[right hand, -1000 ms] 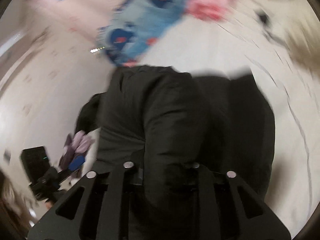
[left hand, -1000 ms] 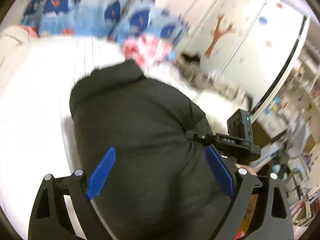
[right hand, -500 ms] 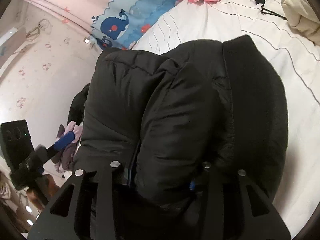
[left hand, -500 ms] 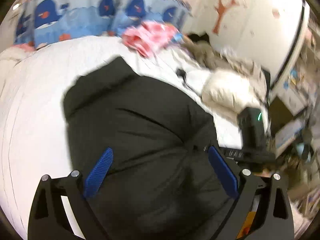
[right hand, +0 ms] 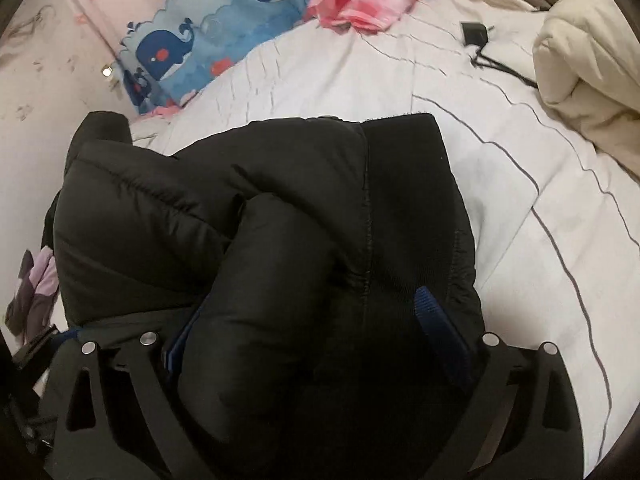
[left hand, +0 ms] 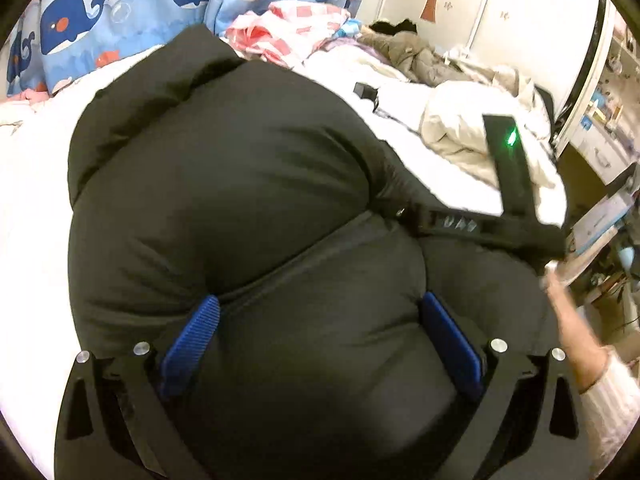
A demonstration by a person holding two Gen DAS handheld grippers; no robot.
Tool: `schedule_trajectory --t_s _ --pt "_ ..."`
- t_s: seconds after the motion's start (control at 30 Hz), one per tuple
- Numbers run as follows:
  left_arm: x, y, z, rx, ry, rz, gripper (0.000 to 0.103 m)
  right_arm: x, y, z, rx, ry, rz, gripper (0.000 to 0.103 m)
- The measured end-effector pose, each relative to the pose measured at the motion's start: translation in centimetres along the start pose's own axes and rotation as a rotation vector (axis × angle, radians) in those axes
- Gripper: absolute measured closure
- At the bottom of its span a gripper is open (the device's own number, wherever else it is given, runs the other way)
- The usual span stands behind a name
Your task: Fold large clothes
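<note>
A black puffer jacket [left hand: 224, 168] lies bunched and folded over on the white bed sheet [left hand: 32, 200]. My left gripper [left hand: 318, 304] is pushed down onto it. Its jaws are wide and still opening, and a puffy bulge fills the gap between the blue pads [left hand: 192, 336]. In the right wrist view the jacket [right hand: 280, 184] shows a folded sleeve or flap on top. My right gripper [right hand: 306, 312] has its jaws opening wide, with that fold lying loose between them. The right gripper's body [left hand: 512, 216] and the hand [left hand: 576, 340] holding it show at the jacket's right side.
Whale-print blue fabric [left hand: 80, 24] and a pink checked cloth [left hand: 288, 28] lie at the bed's far end. A cream quilted bundle [right hand: 580, 72] and a small black charger with its cable [right hand: 472, 34] sit to the right. A white wardrobe [left hand: 500, 12] and a cluttered desk stand beyond.
The right jaws have gone from clamped on the jacket's fold to spread wide. Both grippers have sunk toward the jacket, and the left one now has the jacket bulging between its pads.
</note>
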State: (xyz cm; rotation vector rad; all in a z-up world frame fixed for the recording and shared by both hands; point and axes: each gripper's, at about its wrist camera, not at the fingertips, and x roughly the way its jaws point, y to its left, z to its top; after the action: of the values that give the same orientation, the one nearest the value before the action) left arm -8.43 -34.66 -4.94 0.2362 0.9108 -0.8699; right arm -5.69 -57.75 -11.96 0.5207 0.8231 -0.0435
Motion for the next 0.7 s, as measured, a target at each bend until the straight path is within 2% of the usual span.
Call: schedule_trajectory --t_s 0.1,0.13,0.23,0.27,0.3,0.37,0.4,0.47,0.57,0.63,0.7 --pt "-0.5 0.1 -0.2 0.006 0.021 -0.013 0.007 -1.8 0.5 0.9 -0.008 0.046 -0.010 0.013" --pt "-1.7 0.4 -0.4 -0.015 0.010 -0.047 0.007 -3.1 0.7 1.0 -0.010 0.031 -0.019 0.013" --pt "-5.7 2.2 -1.8 -0.118 -0.067 -0.141 0.008 -9.7 4.0 -0.7 -0.116 -0.099 0.011 0.013" --pt "-6.4 2.7 -2.4 -0.132 -0.079 -0.139 0.007 -10.7 5.0 -1.6 -0.154 -0.112 0.011 0.013" --pt "-6.6 2.9 -2.9 -0.136 -0.078 -0.130 0.007 -10.7 5.8 -2.9 -0.197 -0.091 -0.008 0.012" --pt "-5.7 3.0 -4.1 -0.104 -0.048 -0.101 0.007 -7.6 5.7 -5.7 -0.255 0.036 -0.081 0.010" --pt "-5.2 2.8 -4.5 -0.079 -0.035 -0.080 0.007 -5.5 4.6 -7.1 -0.232 0.078 -0.043 0.007" --pt "-5.9 2.8 -4.8 -0.082 -0.023 -0.082 0.008 -4.5 3.8 -7.3 -0.209 0.097 -0.033 0.007" --pt "-9.3 5.1 -5.0 -0.188 -0.085 -0.130 0.008 -6.4 4.3 -6.1 -0.178 0.115 -0.032 0.008" --pt "-10.7 7.8 -5.4 -0.263 -0.115 -0.135 0.007 -8.8 4.4 -5.1 -0.172 0.054 0.005 0.008" --pt "-10.4 11.6 -6.1 -0.393 -0.098 -0.151 0.007 -10.9 3.4 -3.6 -0.117 -0.018 0.039 0.007"
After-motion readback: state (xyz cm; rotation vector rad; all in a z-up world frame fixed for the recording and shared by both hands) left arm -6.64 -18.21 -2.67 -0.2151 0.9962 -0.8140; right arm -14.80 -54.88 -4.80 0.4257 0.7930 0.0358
